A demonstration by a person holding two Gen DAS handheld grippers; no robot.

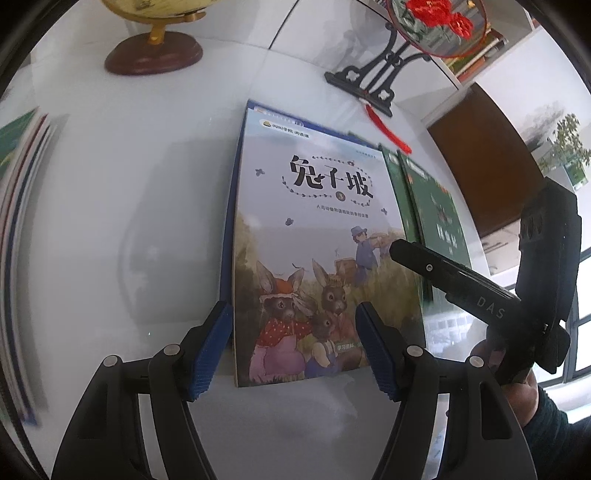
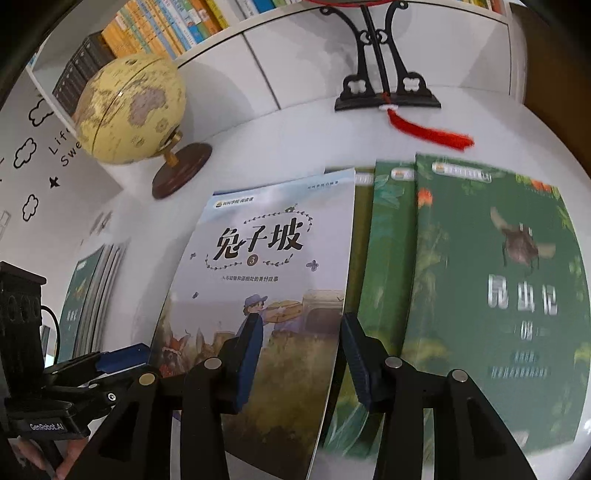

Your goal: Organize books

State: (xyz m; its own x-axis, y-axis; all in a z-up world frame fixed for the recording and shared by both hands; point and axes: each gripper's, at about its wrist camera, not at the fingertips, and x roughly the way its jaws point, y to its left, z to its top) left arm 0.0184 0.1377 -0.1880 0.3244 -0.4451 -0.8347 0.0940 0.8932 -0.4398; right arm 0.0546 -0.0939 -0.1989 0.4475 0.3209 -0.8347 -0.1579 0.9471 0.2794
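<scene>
Left gripper point(image 1: 293, 343) wide, empty, over rabbit book point(image 1: 317, 236). Right gripper point(image 2: 299, 354) narrow, nothing pinched. Risk: a nudge slides rabbit book w/ the green books point(image 2: 495, 295), messing the piles.

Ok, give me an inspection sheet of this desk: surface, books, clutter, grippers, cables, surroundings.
Surface: white tabletop, glossy, no spills seen.
Job's things: rabbit storybook lying face up; green insect books overlapping on the side nearer the right gripper, one partly under the storybook; another book stack at the far left, blurred.
Clutter: globe, black fan stand with red tassel.
Grippers: left gripper open over the storybook; right gripper open, the storybook's edge between its pads.
Cables: thin black cable beside the left gripper.
Surroundings: bookshelf, wall with cloud decals.
</scene>
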